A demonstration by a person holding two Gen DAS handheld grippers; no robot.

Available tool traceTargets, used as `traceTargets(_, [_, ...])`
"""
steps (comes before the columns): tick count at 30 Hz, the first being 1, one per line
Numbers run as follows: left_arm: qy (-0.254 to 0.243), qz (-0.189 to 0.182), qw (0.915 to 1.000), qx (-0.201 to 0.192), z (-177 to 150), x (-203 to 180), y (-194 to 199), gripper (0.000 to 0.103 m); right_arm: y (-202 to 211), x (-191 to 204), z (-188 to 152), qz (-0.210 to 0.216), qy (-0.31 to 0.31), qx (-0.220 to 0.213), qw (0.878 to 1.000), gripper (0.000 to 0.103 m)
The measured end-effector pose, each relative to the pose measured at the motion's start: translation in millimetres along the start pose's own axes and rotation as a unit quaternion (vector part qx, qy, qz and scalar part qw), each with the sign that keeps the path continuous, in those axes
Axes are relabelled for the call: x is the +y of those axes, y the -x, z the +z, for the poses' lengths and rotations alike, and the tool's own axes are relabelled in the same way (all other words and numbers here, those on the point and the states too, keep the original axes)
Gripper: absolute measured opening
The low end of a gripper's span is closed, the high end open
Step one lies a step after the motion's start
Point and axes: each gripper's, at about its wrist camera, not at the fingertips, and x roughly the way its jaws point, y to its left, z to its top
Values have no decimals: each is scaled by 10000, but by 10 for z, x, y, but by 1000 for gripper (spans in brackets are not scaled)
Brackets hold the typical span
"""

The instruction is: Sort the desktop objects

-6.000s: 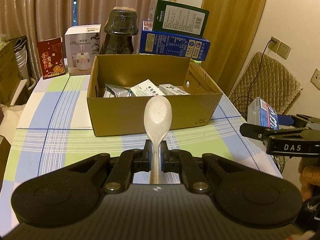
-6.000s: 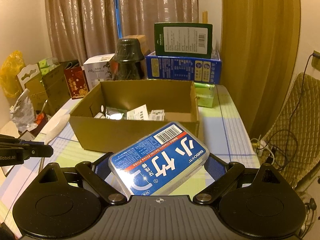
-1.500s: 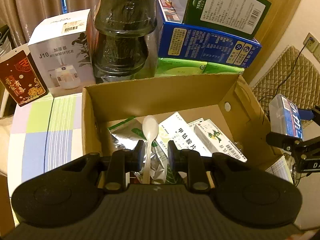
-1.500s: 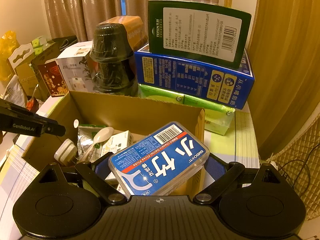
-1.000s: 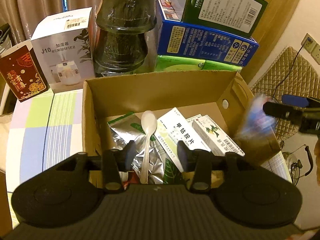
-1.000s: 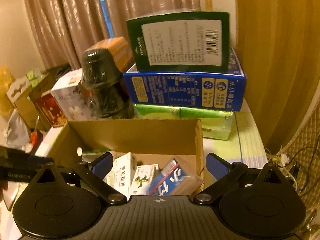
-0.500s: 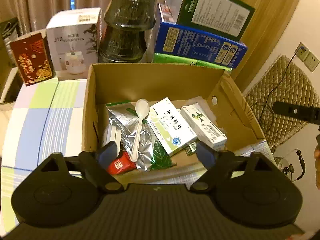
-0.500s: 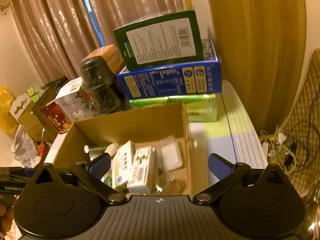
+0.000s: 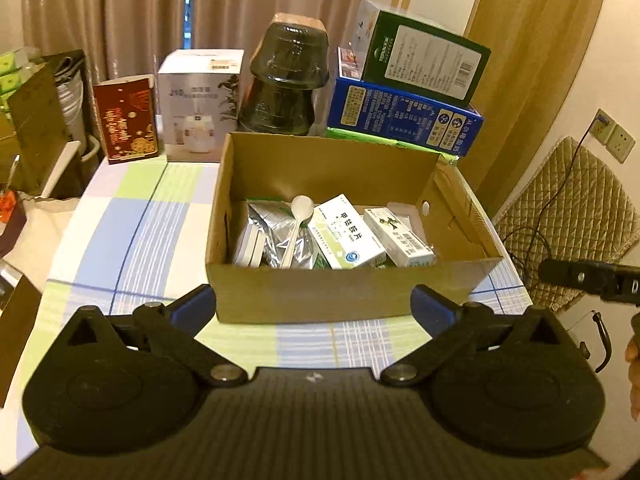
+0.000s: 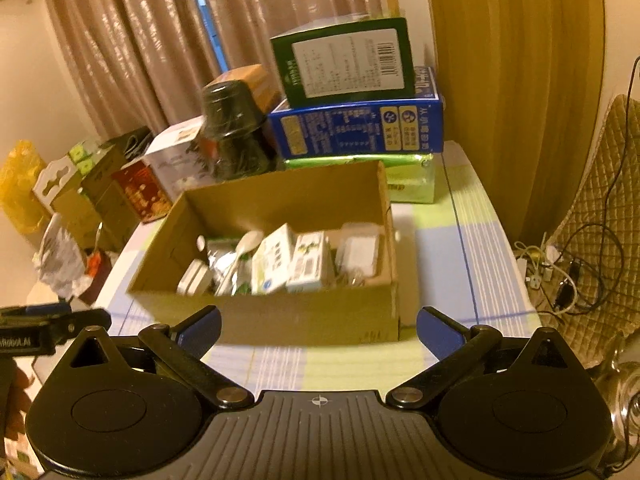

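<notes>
Released since earlier, white plastic spoon (image 9: 297, 226) lies inside brown cardboard box (image 9: 348, 296), beyond left gripper (image 9: 314, 306), jaws opening, empty; right gripper (image 10: 318, 332) spread, empty; blue-labelled case hidden.

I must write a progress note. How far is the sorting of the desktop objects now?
Done: the white spoon, the medicine boxes and the foil pouch lie inside the cardboard box. In hand: nothing; the left hand-held gripper, its jaws just opening, and the right hand-held gripper are empty, before the box. Left: no loose item shows on the checked tablecloth near the box, so little seems to remain.
</notes>
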Motion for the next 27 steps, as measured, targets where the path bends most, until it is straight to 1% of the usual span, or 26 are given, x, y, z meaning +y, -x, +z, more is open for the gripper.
traceTargets(4, [140,119,9998,-13,-192,-18,231,102,223,138,-268,-29,12,-27,10000,101])
traceTargets(8, [64,138,9999,16,-386,-91,499,102,405,270,-492,-56,165,51,9998,101])
traceTargets(11, [17,328,9994,-65,-505,-148,712,102,556,350,-622,-153,324,-8,9994,101])
traceTargets(13, [-31,343,9993,-147,-581,-182,851,102,657,395,-698,-158,364,-45,9992,101])
traceTargets(19, [45,316,9991,-263,-834,-268,1181,102,876,468,-910,-204,437,-69,9988,101])
traceTargets(23, [54,231,9993,-276,-1007,-333,1333,102,979,486,-1017,-167,422,-26,9990,101])
traceTargets(27, [178,315,9990,-267,-1125,-359,1439,102,1061,494,-1099,-203,407,-8,9990,101])
